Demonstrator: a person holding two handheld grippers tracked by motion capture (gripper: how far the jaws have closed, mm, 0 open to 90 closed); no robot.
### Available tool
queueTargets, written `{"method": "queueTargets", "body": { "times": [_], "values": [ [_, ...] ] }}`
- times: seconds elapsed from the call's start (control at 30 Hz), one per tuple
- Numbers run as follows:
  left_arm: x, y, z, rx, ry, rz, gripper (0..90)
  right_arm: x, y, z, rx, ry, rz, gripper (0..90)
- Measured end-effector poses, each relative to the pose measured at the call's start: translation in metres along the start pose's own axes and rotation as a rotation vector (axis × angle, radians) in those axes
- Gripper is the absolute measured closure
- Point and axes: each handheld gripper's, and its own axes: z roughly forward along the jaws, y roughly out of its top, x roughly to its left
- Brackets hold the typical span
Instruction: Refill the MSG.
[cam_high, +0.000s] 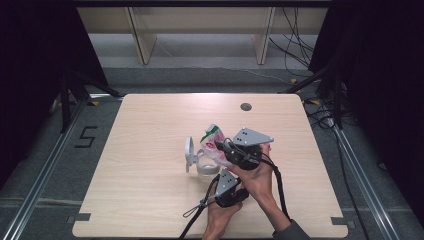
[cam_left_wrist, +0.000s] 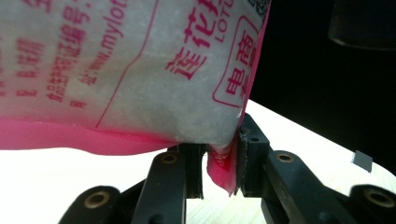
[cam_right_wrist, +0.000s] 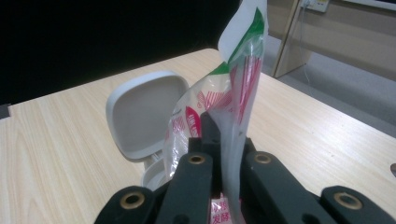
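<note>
A clear plastic bag (cam_high: 212, 141) with red and green print is held up over the middle of the wooden table (cam_high: 150, 125). My right gripper (cam_high: 221, 147), under its grey plate, is shut on the bag's crumpled side (cam_right_wrist: 233, 107); the right gripper view has the film pinched between the jaws (cam_right_wrist: 227, 140). From below and nearer the person, my left gripper (cam_high: 223, 173) is shut on the bag's pink bottom corner (cam_left_wrist: 221, 171), seen between its jaws (cam_left_wrist: 219, 156). A white container (cam_high: 202, 167) with its lid (cam_high: 189, 152) flipped open stands just left of the bag.
A round grommet hole (cam_high: 245, 106) sits near the table's far edge. Black cables (cam_high: 195, 209) trail from the grippers over the front edge. Wooden shelf legs (cam_high: 142, 45) and floor cables lie beyond the table. Bare tabletop spreads to the left and right.
</note>
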Motion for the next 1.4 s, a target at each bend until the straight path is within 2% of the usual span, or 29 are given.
{"method": "queueTargets", "body": {
  "times": [0.07,0.1,0.13,0.2,0.23,0.3,0.33,0.37,0.47,0.57,0.8,0.9,0.93,1.0,1.07,1.17,1.2,1.27,1.33,1.37,1.4],
  "values": [
    [-0.0001,-0.0001,0.0002,-0.001,-0.006,-0.004,74.9,0.0003,0.0014,-0.0004,-0.001,-0.001,-0.015,90.0],
    [-0.0005,0.0005,-0.0011,0.015,0.006,-0.003,74.9,0.0003,0.0006,0.0009,-0.005,0.006,-0.009,90.0],
    [-0.0001,0.0000,-0.0001,0.005,-0.002,-0.003,74.9,0.0000,-0.0008,0.0018,-0.004,-0.005,-0.001,90.0],
    [0.0001,-0.0004,-0.0005,0.020,0.008,0.009,74.9,-0.0012,-0.0008,0.0008,0.012,0.007,0.008,90.0],
    [0.0006,-0.0012,0.0004,0.004,-0.003,-0.001,74.9,-0.0012,-0.0008,0.0008,0.012,0.007,0.008,90.0],
    [0.0003,-0.0004,-0.0004,0.011,0.003,0.004,74.9,-0.0011,-0.0002,0.0002,0.002,0.017,0.019,90.0],
    [-0.0004,0.0000,-0.0008,0.010,0.006,-0.003,74.9,-0.0010,-0.0006,0.0006,-0.010,0.004,0.015,90.0],
    [-0.0004,-0.0002,-0.0005,0.008,0.004,-0.003,74.9,-0.0001,-0.0008,0.0005,0.008,0.017,0.027,90.0],
    [0.0009,-0.0004,0.0002,0.001,-0.003,-0.001,75.0,-0.0003,0.0001,0.0005,0.006,-0.001,-0.005,90.0],
    [0.0003,-0.0004,0.0006,0.000,-0.002,-0.001,75.0,0.0004,-0.0011,0.0024,-0.003,-0.004,0.006,90.0],
    [-0.0008,0.0000,-0.0004,0.004,0.002,-0.006,74.9,-0.0004,-0.0006,0.0033,-0.001,-0.004,-0.016,90.0],
    [0.0000,0.0003,-0.0009,-0.003,0.000,0.001,75.0,0.0000,0.0000,0.0017,0.000,0.004,-0.001,90.0],
    [-0.0002,0.0007,-0.0016,0.003,0.004,-0.001,75.0,0.0012,0.0005,0.0015,-0.013,-0.007,0.003,90.0],
    [0.0000,0.0009,-0.0015,0.005,-0.001,-0.007,75.0,0.0004,-0.0007,0.0035,0.006,0.002,-0.008,90.0],
    [-0.0001,0.0007,-0.0017,0.011,0.007,-0.002,75.0,-0.0001,-0.0016,0.0047,0.003,0.005,-0.007,90.0],
    [0.0006,-0.0002,-0.0004,-0.007,0.002,-0.001,75.1,0.0006,0.0004,0.0011,0.000,-0.007,0.008,90.0],
    [0.0001,0.0008,-0.0019,0.006,0.008,-0.001,75.0,0.0004,0.0009,0.0005,-0.002,-0.002,0.003,90.0],
    [-0.0001,0.0013,-0.0017,-0.002,-0.001,-0.001,75.0,0.0017,0.0002,0.0023,-0.013,-0.007,0.008,90.0],
    [0.0001,0.0006,-0.0019,0.005,0.009,-0.002,75.0,0.0013,0.0002,0.0031,0.004,0.000,-0.007,90.0],
    [0.0012,0.0003,-0.0012,-0.008,-0.005,-0.003,75.0,0.0011,0.0007,0.0026,-0.001,0.002,-0.014,90.0],
    [0.0014,0.0007,-0.0014,-0.009,-0.007,-0.002,75.0,0.0021,0.0006,0.0026,-0.011,0.000,0.001,90.0]
  ]
}}
